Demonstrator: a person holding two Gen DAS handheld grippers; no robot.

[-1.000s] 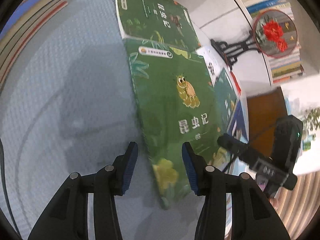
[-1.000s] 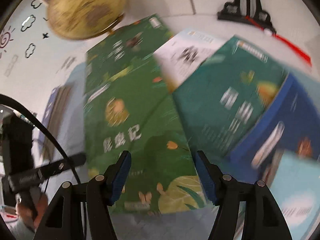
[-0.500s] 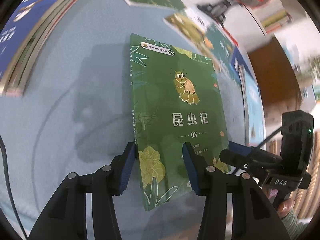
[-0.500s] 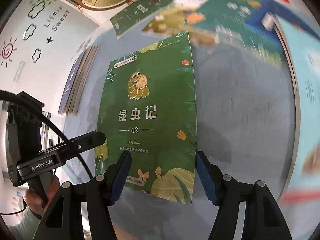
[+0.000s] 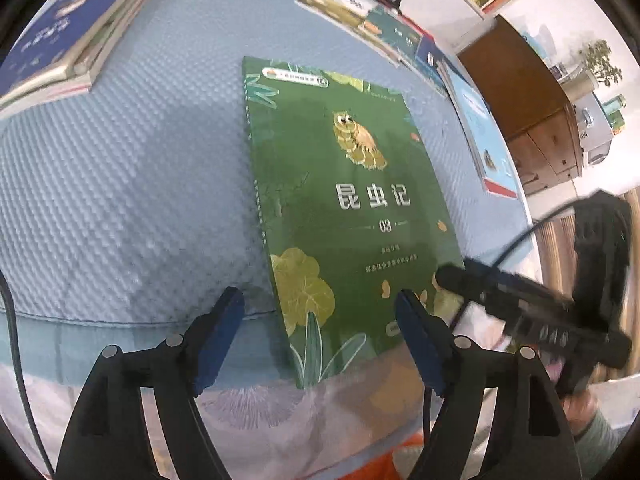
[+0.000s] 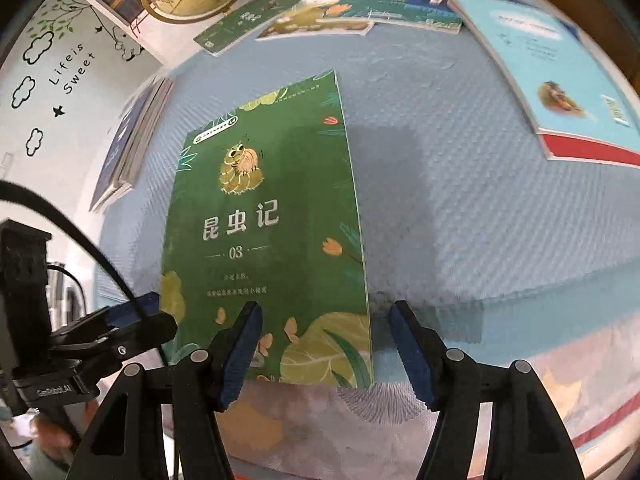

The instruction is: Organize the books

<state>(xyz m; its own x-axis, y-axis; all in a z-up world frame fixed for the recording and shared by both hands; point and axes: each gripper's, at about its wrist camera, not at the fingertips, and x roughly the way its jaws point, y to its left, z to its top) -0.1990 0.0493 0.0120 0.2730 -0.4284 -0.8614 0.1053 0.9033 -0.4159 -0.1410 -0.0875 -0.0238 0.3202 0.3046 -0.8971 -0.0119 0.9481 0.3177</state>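
Pulled nearer, green book [image 5: 344, 208] between spread tools; stack [image 5: 76, 36], scattered books [image 6: 360, 12] beyond.

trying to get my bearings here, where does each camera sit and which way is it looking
Left wrist: on the left gripper, angled down at the green book on the blue mat; its open fingers and the right gripper show.
Right wrist: on the right gripper, angled down at the same book; its open fingers and the left gripper show.
Shared: the green book, the mat, the book stack.
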